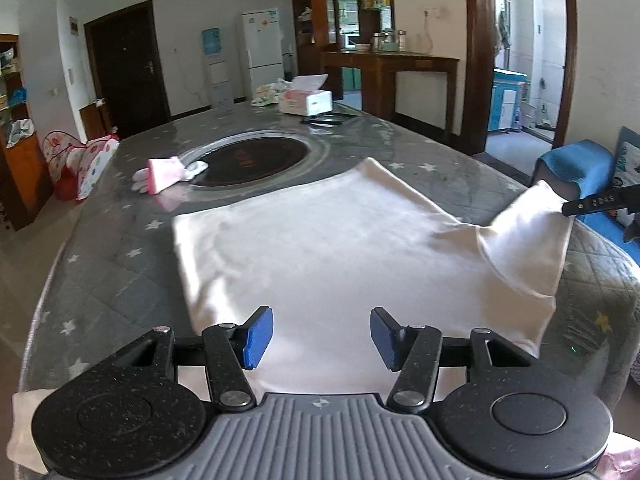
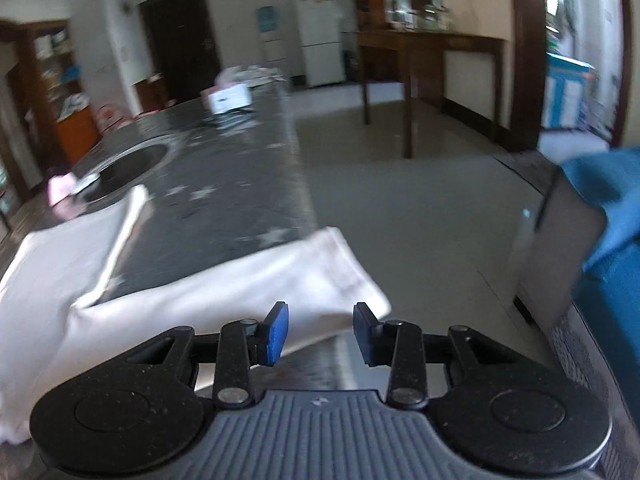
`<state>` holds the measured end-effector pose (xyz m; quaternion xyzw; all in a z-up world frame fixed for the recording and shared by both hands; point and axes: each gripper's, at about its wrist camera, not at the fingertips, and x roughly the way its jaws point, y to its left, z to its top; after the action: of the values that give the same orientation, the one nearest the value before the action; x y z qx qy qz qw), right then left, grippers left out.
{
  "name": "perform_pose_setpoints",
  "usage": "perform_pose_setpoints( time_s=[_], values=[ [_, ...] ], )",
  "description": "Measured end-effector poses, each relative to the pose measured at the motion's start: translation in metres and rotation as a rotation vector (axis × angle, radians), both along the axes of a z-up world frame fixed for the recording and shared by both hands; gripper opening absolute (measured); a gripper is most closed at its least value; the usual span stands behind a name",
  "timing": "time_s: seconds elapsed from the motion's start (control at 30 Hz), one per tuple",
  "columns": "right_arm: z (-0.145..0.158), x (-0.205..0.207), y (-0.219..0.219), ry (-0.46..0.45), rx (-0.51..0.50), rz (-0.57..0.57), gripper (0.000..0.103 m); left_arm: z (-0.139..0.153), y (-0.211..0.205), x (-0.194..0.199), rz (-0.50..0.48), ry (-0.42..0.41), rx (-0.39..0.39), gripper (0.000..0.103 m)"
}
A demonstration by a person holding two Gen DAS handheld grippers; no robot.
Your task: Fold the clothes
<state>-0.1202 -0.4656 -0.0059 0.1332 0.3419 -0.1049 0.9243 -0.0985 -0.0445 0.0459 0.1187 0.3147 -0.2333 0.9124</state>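
Observation:
A white garment [image 1: 320,256] lies spread flat on the grey star-patterned table [image 1: 120,248]. Its right sleeve [image 1: 532,236] stands lifted beside the right gripper's dark finger [image 1: 592,203] at the right edge. My left gripper [image 1: 322,338] is open and empty, hovering over the garment's near hem. In the right wrist view the garment [image 2: 44,264] lies at left and its sleeve [image 2: 280,280] stretches toward my right gripper [image 2: 320,334], which is open with the sleeve's end just ahead of its blue pads. This view is motion-blurred.
A round dark inset [image 1: 252,160] sits mid-table with pink-and-white folded clothes [image 1: 164,174] beside it. A tissue box [image 1: 306,98] and more clothes stand at the far end. A blue sofa [image 2: 612,216] is at the right, with bare floor [image 2: 420,208] beyond the table edge.

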Motion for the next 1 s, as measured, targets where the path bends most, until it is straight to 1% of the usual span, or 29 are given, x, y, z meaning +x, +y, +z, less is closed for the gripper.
perform_pose_setpoints(
  time_s=[0.1,0.2,0.33,0.43,0.5,0.53,0.6,0.7,0.77,0.87,1.0],
  values=[
    [-0.007,-0.001,-0.013,-0.016,0.065,-0.039,0.043,-0.001,-0.01,-0.004,-0.029,0.004,-0.004,0.058],
    [-0.012,-0.002,-0.023,-0.035,0.125,-0.065,0.044,-0.002,-0.018,-0.008,-0.052,-0.001,-0.001,0.059],
    [-0.022,-0.006,-0.041,-0.063,0.256,-0.083,0.044,-0.005,-0.026,-0.013,-0.068,0.01,-0.007,0.06],
    [-0.028,-0.011,-0.053,-0.085,0.347,-0.097,0.041,-0.008,-0.03,-0.016,-0.076,0.019,-0.003,0.06],
    [-0.03,-0.015,-0.057,-0.104,0.384,-0.091,0.027,-0.008,-0.033,-0.018,-0.081,0.021,0.0,0.062],
    [-0.03,-0.016,-0.058,-0.113,0.388,-0.092,0.025,-0.009,-0.034,-0.019,-0.084,0.022,0.002,0.062],
    [-0.027,-0.019,-0.057,-0.125,0.371,-0.097,0.011,-0.009,-0.037,-0.021,-0.093,0.023,0.002,0.063],
    [-0.018,-0.023,-0.055,-0.146,0.333,-0.104,0.006,-0.011,-0.042,-0.025,-0.111,0.024,0.003,0.063],
    [-0.009,-0.023,-0.051,-0.166,0.319,-0.091,0.005,-0.013,-0.047,-0.026,-0.126,0.03,0.004,0.063],
    [0.011,-0.024,-0.041,-0.208,0.303,-0.041,0.005,-0.015,-0.053,-0.03,-0.148,0.033,0.01,0.063],
    [0.05,-0.022,-0.015,-0.277,0.264,0.068,0.005,-0.016,-0.063,-0.034,-0.186,0.021,0.008,0.063]
  ],
)
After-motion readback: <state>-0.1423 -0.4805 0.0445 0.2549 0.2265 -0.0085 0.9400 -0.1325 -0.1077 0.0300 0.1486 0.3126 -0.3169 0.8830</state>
